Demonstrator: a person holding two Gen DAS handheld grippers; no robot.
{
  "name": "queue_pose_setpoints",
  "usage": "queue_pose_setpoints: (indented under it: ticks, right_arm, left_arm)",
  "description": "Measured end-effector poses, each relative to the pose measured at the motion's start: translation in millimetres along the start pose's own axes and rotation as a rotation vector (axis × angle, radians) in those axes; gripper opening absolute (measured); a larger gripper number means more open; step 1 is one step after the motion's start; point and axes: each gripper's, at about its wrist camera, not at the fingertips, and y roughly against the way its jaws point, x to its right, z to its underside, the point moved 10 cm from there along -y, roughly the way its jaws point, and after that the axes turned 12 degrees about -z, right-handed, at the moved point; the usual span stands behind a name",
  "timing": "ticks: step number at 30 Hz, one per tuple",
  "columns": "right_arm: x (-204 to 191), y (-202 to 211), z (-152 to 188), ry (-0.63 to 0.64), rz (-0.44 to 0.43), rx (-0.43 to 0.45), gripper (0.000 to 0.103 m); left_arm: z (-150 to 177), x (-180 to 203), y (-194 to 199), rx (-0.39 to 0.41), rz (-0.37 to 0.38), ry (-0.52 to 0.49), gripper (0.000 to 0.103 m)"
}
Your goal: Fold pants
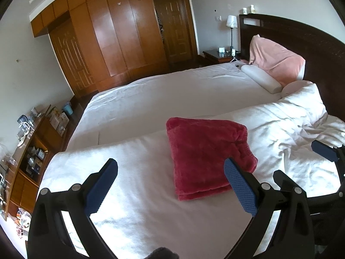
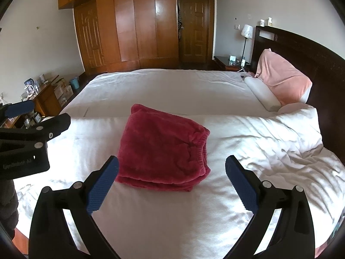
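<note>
The red fleece pants (image 1: 207, 157) lie folded into a thick square bundle on the white duvet (image 1: 133, 205), elastic waistband at the right side. In the right wrist view the pants (image 2: 161, 151) sit just beyond the fingers. My left gripper (image 1: 171, 168) is open above the duvet, its right finger overlapping the bundle's near edge, nothing held. My right gripper (image 2: 172, 166) is open too, empty, fingers on either side of the bundle's near edge. The left gripper's body (image 2: 25, 142) shows at the left of the right wrist view; the right gripper (image 1: 327, 153) shows at the left wrist view's right edge.
The bed has a dark headboard (image 2: 301, 49), a pink pillow (image 2: 282, 77) and a white bolster (image 2: 261, 92). A wooden wardrobe (image 2: 138, 23) and door stand beyond. A cluttered low cabinet (image 1: 32, 151) lines the left wall. A lamp (image 2: 245, 32) sits on the nightstand.
</note>
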Motion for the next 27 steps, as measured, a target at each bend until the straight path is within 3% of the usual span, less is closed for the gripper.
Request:
queue_pose_setpoints:
  ticks: [27]
  right_arm:
    - [3.3, -24.7, 15.2, -0.045, 0.022, -0.062, 0.1]
  left_arm:
    - [14.2, -3.9, -24.6, -0.041, 0.064, 0.034, 0.098]
